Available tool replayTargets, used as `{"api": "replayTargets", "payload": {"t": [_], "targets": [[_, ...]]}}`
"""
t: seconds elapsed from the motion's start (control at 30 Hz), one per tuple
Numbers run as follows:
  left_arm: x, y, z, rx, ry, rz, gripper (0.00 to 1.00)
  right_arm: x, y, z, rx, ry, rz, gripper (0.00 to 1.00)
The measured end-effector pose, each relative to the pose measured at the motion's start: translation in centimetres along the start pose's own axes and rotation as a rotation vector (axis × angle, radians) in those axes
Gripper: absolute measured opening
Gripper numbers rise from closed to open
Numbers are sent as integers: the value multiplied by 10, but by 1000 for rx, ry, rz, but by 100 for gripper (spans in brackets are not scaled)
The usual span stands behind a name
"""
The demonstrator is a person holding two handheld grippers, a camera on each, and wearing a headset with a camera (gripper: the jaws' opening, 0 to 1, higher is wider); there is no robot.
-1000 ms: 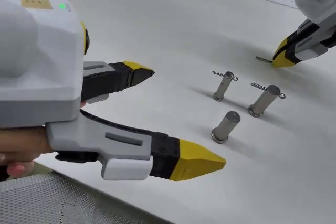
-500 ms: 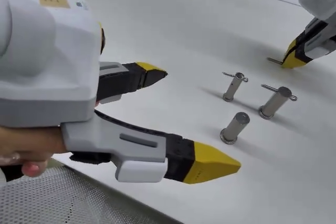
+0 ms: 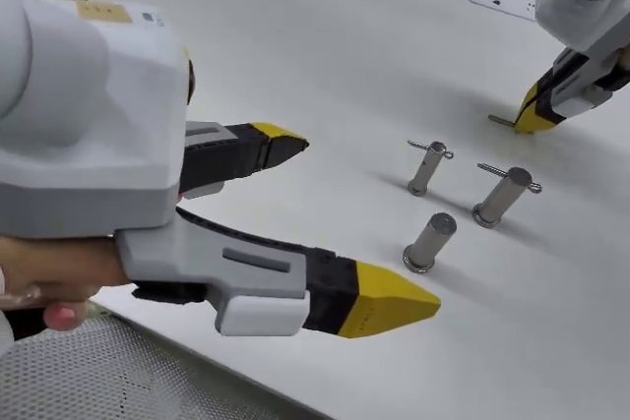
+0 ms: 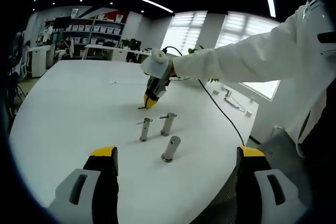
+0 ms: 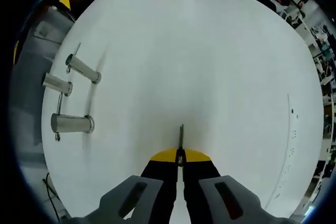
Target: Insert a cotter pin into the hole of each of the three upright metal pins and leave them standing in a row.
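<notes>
Cotter pin (image 5: 181,136) is pinched by the right tool (image 5: 180,157), 1 o'clock of the bare metal pin (image 3: 429,241); left tool (image 3: 369,223) is held spread wide, empty.

Cut-off number beginning 5, on right gripper (image 3: 533,117) housing

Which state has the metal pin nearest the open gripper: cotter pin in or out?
Out. The nearest metal pin stands with a bare top; the right gripper grips a cotter pin away from it.

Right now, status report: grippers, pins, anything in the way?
Left gripper open. Right gripper shut on cotter pin. Two metal pins fitted; nearest metal pin bare. Fitted pair stands between it and right gripper.
</notes>
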State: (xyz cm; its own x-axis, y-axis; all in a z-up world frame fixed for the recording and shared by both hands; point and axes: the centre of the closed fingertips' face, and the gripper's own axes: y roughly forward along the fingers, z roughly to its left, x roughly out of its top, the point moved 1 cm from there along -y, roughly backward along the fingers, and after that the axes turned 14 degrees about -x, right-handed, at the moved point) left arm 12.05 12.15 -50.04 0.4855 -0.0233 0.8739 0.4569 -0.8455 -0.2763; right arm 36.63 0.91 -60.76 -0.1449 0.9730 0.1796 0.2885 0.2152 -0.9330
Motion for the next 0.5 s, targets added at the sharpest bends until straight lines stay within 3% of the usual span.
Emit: {"api": "replayTargets", "payload": {"t": [0.07, 0.13, 0.33, 0.5], "targets": [[-3, -1, -1, -1, 10, 14, 93, 1, 1, -2, -3, 3, 12, 0], [-2, -2, -2, -5, 14, 10, 92, 0, 0, -1, -11, -37, 19, 0], [-3, -6, 1, 0, -7, -6, 89, -1, -1, 0, -25, -39, 42, 0], [-5, -5, 3, -18, -37, 1, 89, -3, -15, 2, -31, -13, 45, 0]]}}
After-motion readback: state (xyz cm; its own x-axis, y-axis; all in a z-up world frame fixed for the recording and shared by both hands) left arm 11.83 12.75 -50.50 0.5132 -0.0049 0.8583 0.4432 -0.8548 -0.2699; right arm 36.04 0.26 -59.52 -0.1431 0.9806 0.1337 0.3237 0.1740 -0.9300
